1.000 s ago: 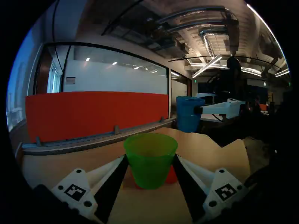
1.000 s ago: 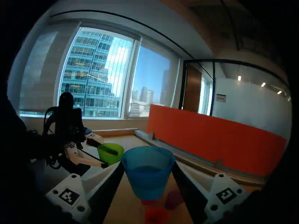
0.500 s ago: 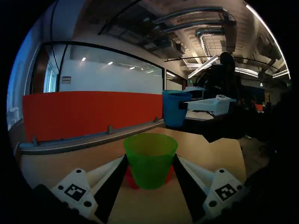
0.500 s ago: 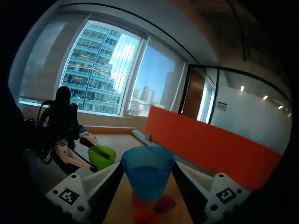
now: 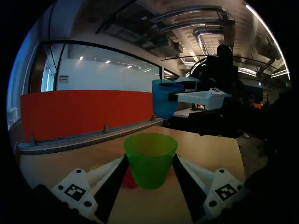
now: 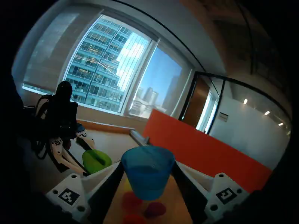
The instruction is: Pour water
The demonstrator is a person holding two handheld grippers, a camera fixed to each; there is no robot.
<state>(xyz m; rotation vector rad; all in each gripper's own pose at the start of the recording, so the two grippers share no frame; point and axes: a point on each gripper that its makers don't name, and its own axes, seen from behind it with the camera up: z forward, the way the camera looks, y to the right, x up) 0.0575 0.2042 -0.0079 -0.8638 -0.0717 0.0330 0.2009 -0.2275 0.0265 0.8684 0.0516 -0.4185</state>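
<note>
Pale wooden table [image 5: 209, 143] with small flat pieces on top
A grey rail [image 5: 93, 133] and an orange divider [image 5: 82, 112] run along the table's far edge; on the bare wood lie a red disc [image 6: 131, 199], a magenta disc [image 6: 155, 209] and a yellow disc [image 6: 126, 184], close together, with the red and magenta just beside each other

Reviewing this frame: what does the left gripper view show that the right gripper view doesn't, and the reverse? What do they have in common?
Left gripper view: ceiling pipes overhead, and the green cup close up between the left gripper fingers. Right gripper view: a window onto towers, and water inside the blue cup held by the right gripper. Shared: both cups, both grippers, the orange partition and the wooden table.
</note>
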